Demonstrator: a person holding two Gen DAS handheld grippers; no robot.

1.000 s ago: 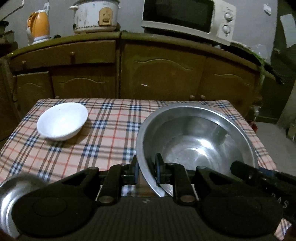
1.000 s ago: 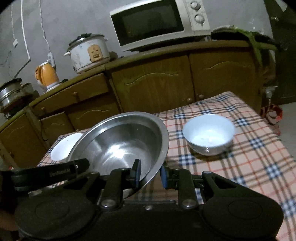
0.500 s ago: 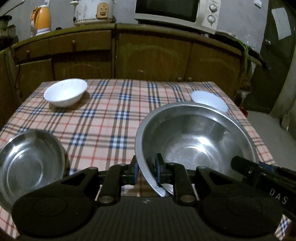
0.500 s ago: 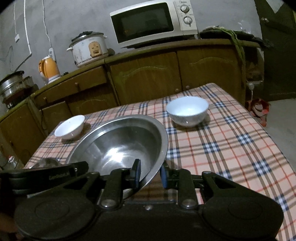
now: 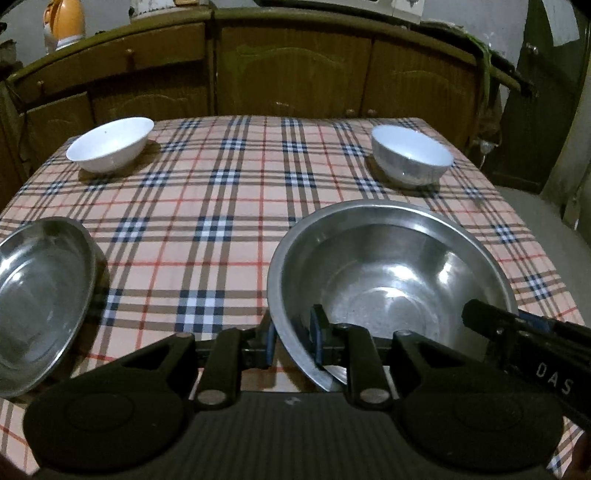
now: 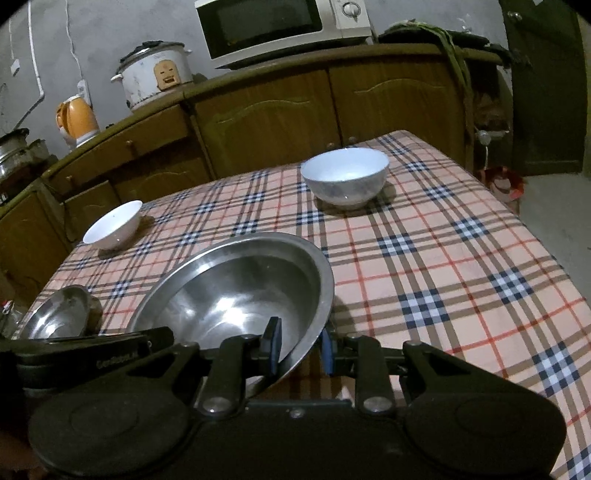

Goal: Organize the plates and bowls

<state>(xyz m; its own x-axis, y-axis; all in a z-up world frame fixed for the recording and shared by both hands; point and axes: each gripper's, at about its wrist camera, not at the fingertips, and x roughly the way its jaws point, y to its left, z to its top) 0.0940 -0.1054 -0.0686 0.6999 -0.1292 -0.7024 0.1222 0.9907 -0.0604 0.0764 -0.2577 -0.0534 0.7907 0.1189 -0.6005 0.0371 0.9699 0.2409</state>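
Both grippers hold one large steel bowl (image 5: 391, 273) (image 6: 240, 291) over the near part of the checked table. My left gripper (image 5: 293, 341) is shut on its near-left rim, one pad inside and one outside. On the bowl's right rim my right gripper (image 6: 299, 350) is shut the same way. A smaller steel bowl (image 5: 37, 295) (image 6: 61, 314) sits at the table's near left. Two white bowls stand at the back: a shallow one (image 5: 110, 144) (image 6: 114, 225) on the left and a deeper one (image 5: 410, 155) (image 6: 345, 175) on the right.
The checked tablecloth (image 5: 229, 206) covers the whole table; its right edge (image 6: 546, 236) drops to the floor. Brown cabinets (image 6: 266, 118) run behind the table, carrying a microwave (image 6: 280, 29), a rice cooker (image 6: 155, 74) and an orange kettle (image 6: 77, 118).
Both grippers, still shut on the large steel bowl, have drawn back toward the near edge and sunk. More of the table shows now, with the small steel bowl and both white bowls in view.
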